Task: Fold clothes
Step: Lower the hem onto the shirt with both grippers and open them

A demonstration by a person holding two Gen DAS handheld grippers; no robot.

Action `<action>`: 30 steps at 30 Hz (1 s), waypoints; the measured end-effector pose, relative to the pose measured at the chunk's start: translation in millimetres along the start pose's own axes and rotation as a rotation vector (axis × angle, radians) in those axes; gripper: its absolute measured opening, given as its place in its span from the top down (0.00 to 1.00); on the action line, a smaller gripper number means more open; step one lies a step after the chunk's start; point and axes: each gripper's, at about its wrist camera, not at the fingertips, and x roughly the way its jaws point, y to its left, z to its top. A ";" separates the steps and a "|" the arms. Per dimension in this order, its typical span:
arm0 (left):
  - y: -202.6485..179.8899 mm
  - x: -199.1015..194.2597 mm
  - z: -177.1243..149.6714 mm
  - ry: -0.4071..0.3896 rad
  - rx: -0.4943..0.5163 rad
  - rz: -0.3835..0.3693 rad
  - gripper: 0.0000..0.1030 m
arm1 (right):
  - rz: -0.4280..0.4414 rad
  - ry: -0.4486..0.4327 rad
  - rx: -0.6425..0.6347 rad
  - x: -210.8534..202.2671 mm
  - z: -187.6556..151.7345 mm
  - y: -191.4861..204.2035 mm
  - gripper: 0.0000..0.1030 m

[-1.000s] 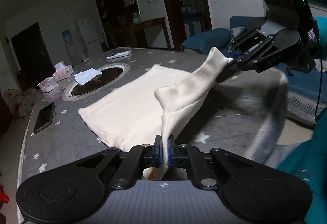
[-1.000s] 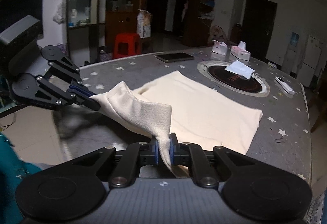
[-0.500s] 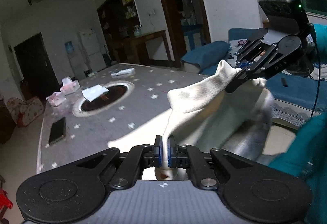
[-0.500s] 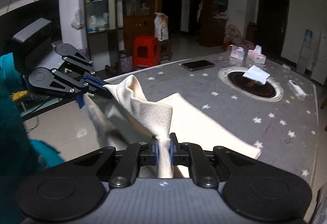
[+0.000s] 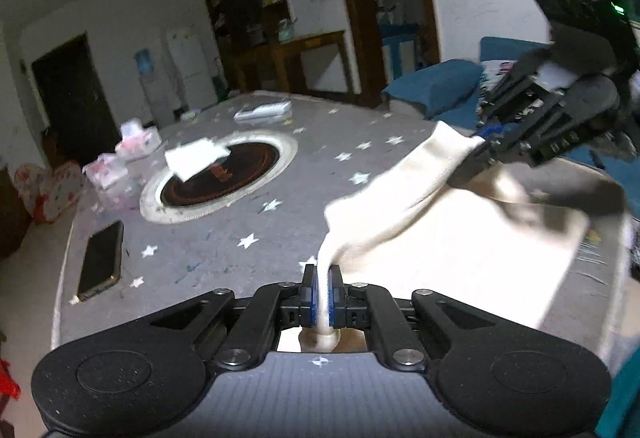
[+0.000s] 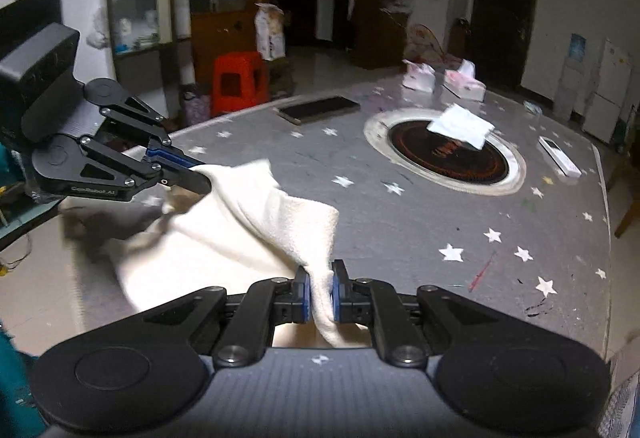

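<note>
Left tool (image 5: 322, 298) clamped on a corner of the cream-white terry cloth garment (image 5: 440, 250). Right tool (image 6: 319, 294) likewise pinching another corner of it (image 6: 256, 230), fabric lifted between both, sagging onto the near edge of the grey star-printed table (image 6: 420, 222). "GenRobot.AI" legible on the left tool's linkage. Farther off: round black inset hob (image 6: 444, 154) bearing a white tissue (image 6: 460, 126), dark smartphone (image 5: 100, 258), two pink-and-white tissue boxes (image 6: 444, 82).

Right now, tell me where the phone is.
The phone lies flat near the table's left edge in the left wrist view, beside the round inset burner, well clear of the cream garment.
</note>
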 end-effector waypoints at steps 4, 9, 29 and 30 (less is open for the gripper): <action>5.3 32.5 -3.5 0.042 -0.018 0.031 0.95 | -0.043 0.012 0.056 24.8 -7.3 -10.9 0.92; 10.6 58.8 -8.9 0.085 -0.073 0.081 0.90 | -0.101 0.032 0.158 51.3 -21.3 -21.0 0.85; -9.4 45.7 17.8 0.012 -0.250 0.013 0.80 | -0.121 -0.027 0.322 51.0 -9.3 -23.7 0.77; -12.0 50.6 18.9 0.017 -0.254 0.005 0.80 | -0.126 -0.020 0.323 54.1 -10.0 -23.8 0.77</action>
